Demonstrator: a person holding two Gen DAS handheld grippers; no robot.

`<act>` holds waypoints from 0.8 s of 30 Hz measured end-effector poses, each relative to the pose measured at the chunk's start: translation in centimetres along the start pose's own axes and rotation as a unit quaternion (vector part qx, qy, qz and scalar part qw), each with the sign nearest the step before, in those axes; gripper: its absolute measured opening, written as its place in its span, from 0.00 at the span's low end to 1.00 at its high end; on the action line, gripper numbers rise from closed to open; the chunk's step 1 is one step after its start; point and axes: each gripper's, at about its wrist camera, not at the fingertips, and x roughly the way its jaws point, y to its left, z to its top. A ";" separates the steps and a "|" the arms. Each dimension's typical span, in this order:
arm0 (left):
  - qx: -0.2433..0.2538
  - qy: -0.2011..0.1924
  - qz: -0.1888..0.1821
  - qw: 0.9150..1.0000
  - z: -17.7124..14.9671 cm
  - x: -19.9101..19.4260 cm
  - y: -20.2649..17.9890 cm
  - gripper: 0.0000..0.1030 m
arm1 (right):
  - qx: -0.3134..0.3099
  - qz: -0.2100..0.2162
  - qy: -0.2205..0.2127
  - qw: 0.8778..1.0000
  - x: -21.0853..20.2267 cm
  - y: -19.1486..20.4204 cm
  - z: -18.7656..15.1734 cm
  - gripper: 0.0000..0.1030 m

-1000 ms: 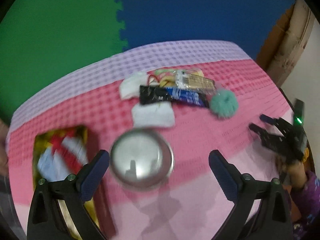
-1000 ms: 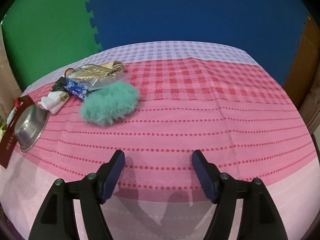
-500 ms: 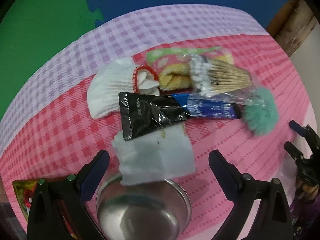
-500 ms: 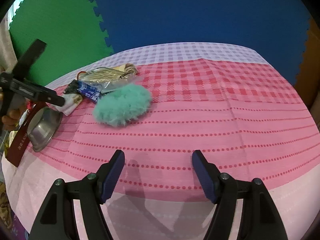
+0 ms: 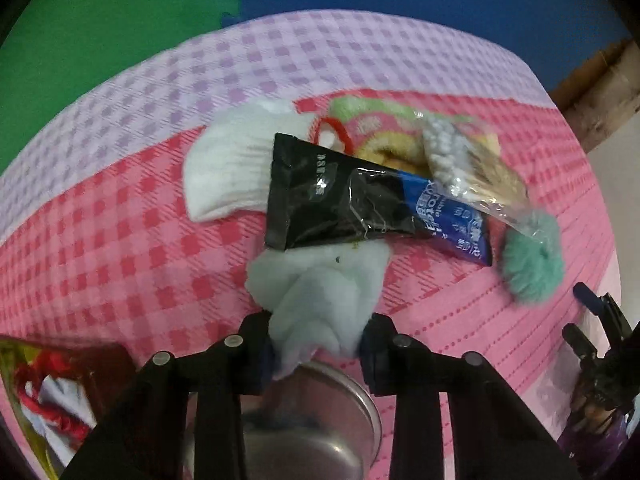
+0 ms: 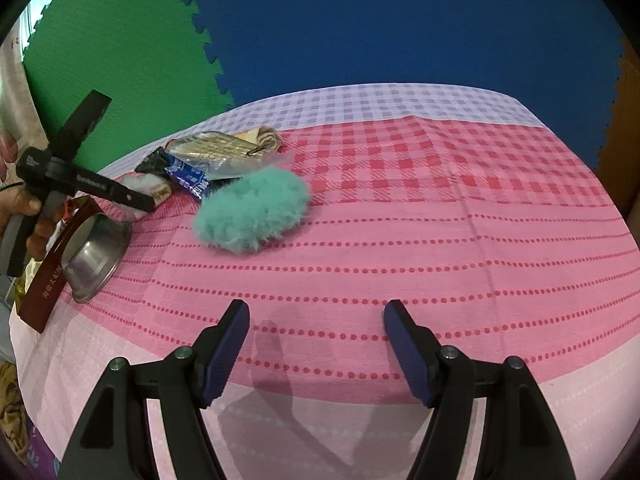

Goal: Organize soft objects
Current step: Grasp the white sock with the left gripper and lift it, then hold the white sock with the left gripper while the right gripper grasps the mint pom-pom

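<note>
A white fluffy pad lies bunched at the near edge of a pile on the pink checked cloth. My left gripper points steeply down over it, its jaws closing with the pads pressing the pad's near end. Behind it lie a black and blue packet, a white sock, a rolled green and pink towel, a bag of cotton swabs and a teal furry puff. My right gripper hovers open over bare cloth, the teal puff beyond it to the left.
A steel bowl sits right under the left gripper, just short of the pad. A dark red box with bright contents stands at the table's left edge beside the bowl. Green and blue foam mats cover the floor beyond.
My left gripper came down and forward past the bowl to the white pad and closed on it, bunching it up. The right gripper stayed where it was, open.
</note>
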 end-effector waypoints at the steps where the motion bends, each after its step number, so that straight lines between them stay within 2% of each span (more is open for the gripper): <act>1: 0.004 -0.006 -0.001 1.000 -0.1 -0.5 0.0 0.29 | 0.000 0.000 0.000 1.000 0.0 0.0 0.0 0.70; 8: 0.006 -0.067 -0.003 0.998 -2.2 -7.0 -0.9 0.30 | 0.000 0.001 0.000 1.000 0.0 0.0 0.0 0.70; 13: -0.018 -0.116 -0.019 0.993 -4.4 -11.4 -2.1 0.32 | 0.003 0.010 -0.005 1.000 -0.1 0.0 0.0 0.70; 16: -0.027 -0.134 -0.039 0.990 -6.6 -12.4 -3.6 0.34 | -0.007 0.030 -0.001 1.000 -0.2 0.4 0.0 0.70; 18: -0.037 -0.136 -0.055 0.988 -8.1 -12.3 -4.6 0.34 | -0.025 0.058 0.004 0.998 -0.3 1.1 0.3 0.70; 20: -0.048 -0.137 -0.069 0.987 -9.7 -12.3 -5.0 0.34 | -0.036 0.068 -0.001 0.997 -0.3 1.8 0.9 0.70; 22: -0.055 -0.137 -0.076 0.986 -11.7 -12.3 -5.3 0.34 | -0.043 0.086 -0.001 0.995 0.1 2.7 1.9 0.70; 24: -0.068 -0.137 -0.077 0.985 -13.6 -12.3 -5.4 0.34 | -0.050 0.086 0.000 0.995 1.1 3.3 2.8 0.70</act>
